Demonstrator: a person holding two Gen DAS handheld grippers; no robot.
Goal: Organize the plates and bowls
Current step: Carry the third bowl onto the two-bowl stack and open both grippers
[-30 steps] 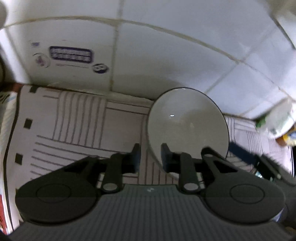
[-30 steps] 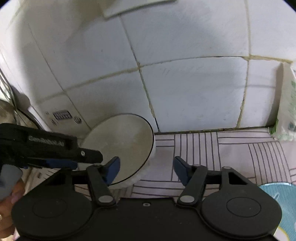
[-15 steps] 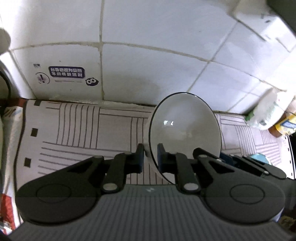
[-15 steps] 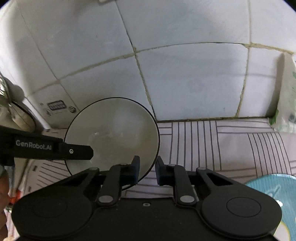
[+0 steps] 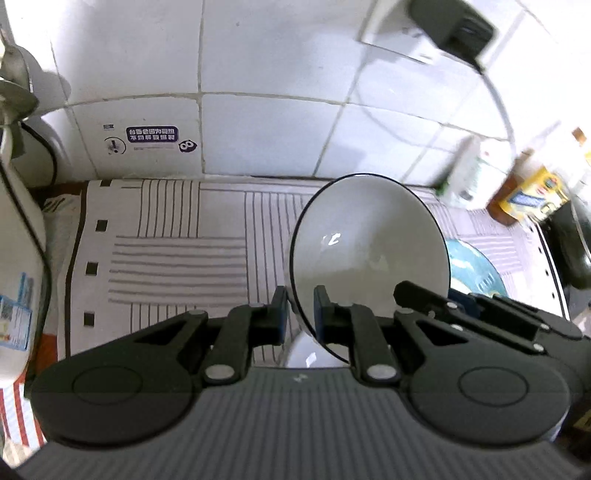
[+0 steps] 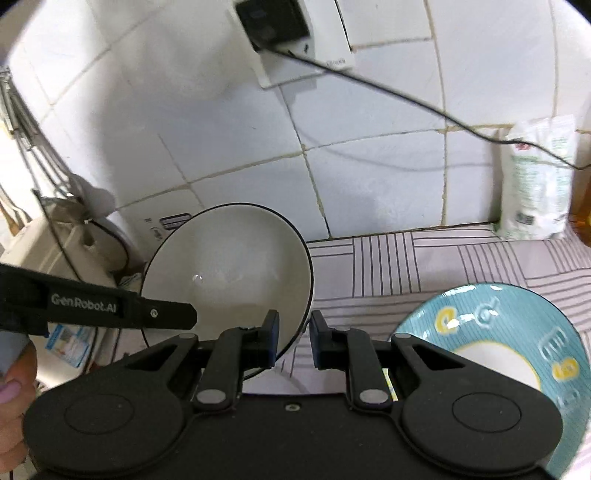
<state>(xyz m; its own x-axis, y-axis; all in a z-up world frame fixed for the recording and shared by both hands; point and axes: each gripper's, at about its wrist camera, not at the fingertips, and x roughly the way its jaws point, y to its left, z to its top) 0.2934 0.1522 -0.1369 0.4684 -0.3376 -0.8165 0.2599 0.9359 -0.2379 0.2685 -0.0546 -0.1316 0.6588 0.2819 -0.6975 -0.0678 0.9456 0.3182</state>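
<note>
Bowl (image 5: 369, 251) first: the white one with the thin black rim is off the counter, tilted up on edge so you look into its glossy inside, and you are gripping it from both sides at once. Your left gripper (image 5: 300, 312) is clenched on the rim at the bowl's lower left edge, one blue-padded finger outside the wall and the other inside. Your right gripper (image 6: 293, 339) is clamped on the opposite part of the rim, seen in the right wrist view at the bowl's (image 6: 229, 273) lower right edge, again with the wall pinched between the pads. From that same view the left tool's black arm reaches in from the left border and ends at the bowl's left edge; a bit of your hand (image 6: 13, 373) shows in the bottom left corner. Beneath the bowl lies the striped cloth (image 5: 177, 254) that covers the counter, running back to the white tiled wall (image 5: 273, 136). To the right, on that cloth, sits a teal plate (image 6: 495, 325) with yellow and white markings and a pale centre; in the left wrist view it peeks out just behind the bowl's right edge. A white packet (image 6: 535, 184) leans at the foot of the wall farther right, and a black plug (image 6: 273, 18) with its cord sits in a wall socket above. A cream-coloured appliance (image 5: 14, 266) stands at the far left.
</note>
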